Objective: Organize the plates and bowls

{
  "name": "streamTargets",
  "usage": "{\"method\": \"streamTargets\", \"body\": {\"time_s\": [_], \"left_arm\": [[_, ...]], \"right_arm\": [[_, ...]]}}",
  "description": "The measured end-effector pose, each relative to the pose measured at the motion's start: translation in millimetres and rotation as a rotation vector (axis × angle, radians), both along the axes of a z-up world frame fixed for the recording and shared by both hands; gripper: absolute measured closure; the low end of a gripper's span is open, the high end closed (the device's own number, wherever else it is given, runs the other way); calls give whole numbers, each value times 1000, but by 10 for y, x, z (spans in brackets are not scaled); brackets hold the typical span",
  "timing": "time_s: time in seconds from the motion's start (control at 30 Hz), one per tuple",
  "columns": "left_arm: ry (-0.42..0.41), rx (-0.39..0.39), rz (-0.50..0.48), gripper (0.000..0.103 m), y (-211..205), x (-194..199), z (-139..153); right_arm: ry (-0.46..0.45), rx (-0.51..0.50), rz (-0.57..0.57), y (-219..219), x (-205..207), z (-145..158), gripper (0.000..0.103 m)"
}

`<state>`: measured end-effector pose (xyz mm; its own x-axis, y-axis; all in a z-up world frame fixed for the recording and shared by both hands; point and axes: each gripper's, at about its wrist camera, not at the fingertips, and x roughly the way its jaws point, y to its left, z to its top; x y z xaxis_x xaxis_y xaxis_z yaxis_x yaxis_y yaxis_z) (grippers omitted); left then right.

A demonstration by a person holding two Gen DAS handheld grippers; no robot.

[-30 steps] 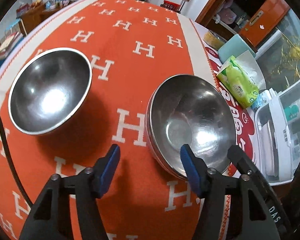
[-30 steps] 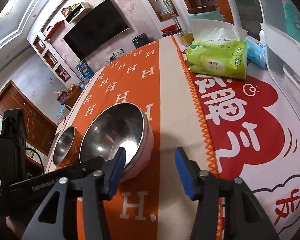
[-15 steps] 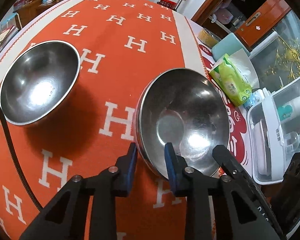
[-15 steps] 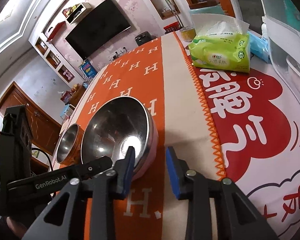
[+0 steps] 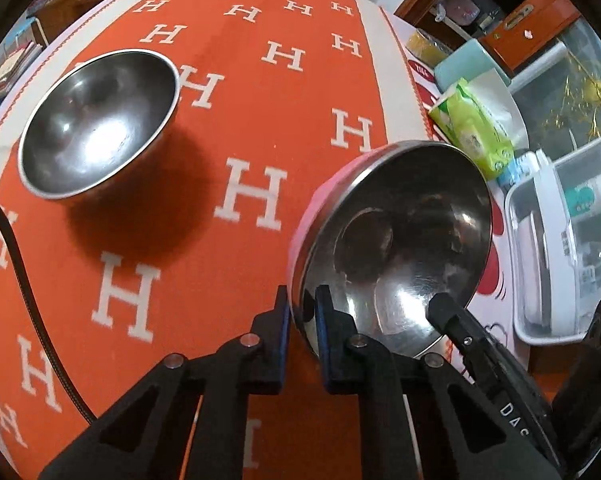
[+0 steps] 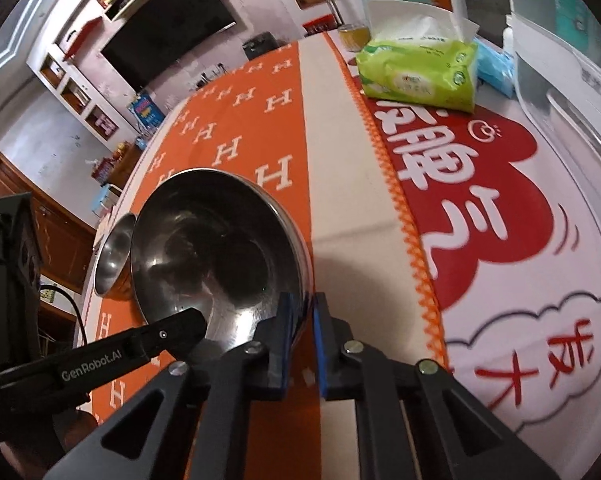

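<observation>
Right now my left gripper (image 5: 302,312) is clamped on the near rim of the pink-sided steel bowl (image 5: 396,248), one blue pad outside the wall and one inside. My right gripper (image 6: 302,320) pinches the same bowl's rim from the opposite side, its pads closed on the thin metal edge. The bowl looks tilted and raised off the orange H-patterned blanket (image 5: 260,100) that covers the desk, though I cannot tell for sure whether its underside has left the cloth.

To the left, well apart, sits the second steel bowl (image 5: 96,120), upright and empty. I judge the step in hand to be carrying the held bowl over to nest it with that one. The next move calls for both grippers to travel together, keeping the rim level so it does not twist out of the pads, then lowering it centred over the other bowl.

Beyond the blanket lie a green tissue pack (image 6: 416,72) and a clear plastic box (image 5: 560,240), cut off at the frame edge. No plates show in either view, and the held bowl's base is hidden.
</observation>
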<state>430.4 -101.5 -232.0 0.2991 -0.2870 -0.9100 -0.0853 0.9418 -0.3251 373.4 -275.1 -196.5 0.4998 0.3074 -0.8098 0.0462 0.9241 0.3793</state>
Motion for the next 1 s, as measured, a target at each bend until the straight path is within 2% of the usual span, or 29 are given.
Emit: {"method": "streamTargets", "body": {"time_s": [0.07, 0.27, 0.43, 1.0], "left_arm": [[14, 24, -12, 93, -16, -72, 18], [37, 15, -21, 93, 18, -343, 119], [20, 27, -41, 93, 19, -567, 255], [-71, -4, -82, 92, 249, -1332, 836]], "right_arm": [[18, -10, 2, 18, -62, 24, 94], [46, -15, 2, 34, -254, 124, 94], [44, -44, 21, 77, -466, 266, 94], [-25, -86, 47, 299, -1186, 793, 93]]}}
